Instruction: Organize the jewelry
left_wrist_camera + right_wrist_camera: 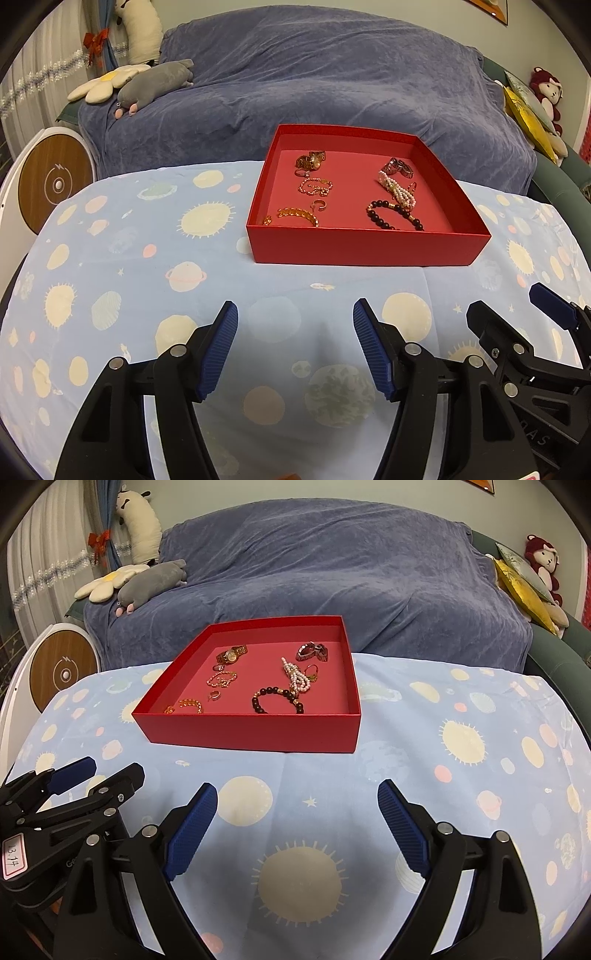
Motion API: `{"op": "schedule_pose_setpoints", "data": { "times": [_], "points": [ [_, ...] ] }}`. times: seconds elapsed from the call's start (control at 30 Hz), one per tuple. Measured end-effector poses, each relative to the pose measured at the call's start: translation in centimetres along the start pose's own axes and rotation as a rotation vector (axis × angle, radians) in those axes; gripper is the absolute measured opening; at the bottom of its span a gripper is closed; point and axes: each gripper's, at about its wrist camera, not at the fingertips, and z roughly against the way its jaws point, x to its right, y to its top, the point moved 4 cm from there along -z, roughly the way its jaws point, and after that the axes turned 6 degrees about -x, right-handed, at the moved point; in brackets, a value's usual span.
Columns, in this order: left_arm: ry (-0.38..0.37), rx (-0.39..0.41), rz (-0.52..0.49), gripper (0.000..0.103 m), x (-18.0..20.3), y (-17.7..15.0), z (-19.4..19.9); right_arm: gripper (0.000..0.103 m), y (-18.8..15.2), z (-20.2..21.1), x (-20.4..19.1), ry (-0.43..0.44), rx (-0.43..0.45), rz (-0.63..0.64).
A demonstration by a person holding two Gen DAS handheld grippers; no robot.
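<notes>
— Space-print cloth covers the table (pixel 122 258); what sits nearest?

— Both tools, side by side; the left gripper (pixel 293 325) and right gripper (pixel 297 805) hang over bare cloth with fingers spread and nothing between them; my guess is they are parked clear of the box.

— And the jewelry?

— All inside the red box (pixel 365 245) beyond them; gold pieces down the left, a watch (pixel 310 160) at the back, a black bead bracelet (pixel 393 218) and pearl strand (pixel 399 190) on the right, touching; sorted by kind, it seems.

— Behind that?

— Only a sofa (pixel 314 85) under a blue throw.
</notes>
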Motion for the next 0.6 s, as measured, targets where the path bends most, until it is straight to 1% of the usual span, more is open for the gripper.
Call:
{"op": "schedule_pose_setpoints", "data": {
  "times": [0.6],
  "points": [
    [0.014,0.007,-0.011,0.062,0.29,-0.01,0.16,0.086,-0.03,0.01,0.05,0.0,0.001,-0.002]
  ]
}}
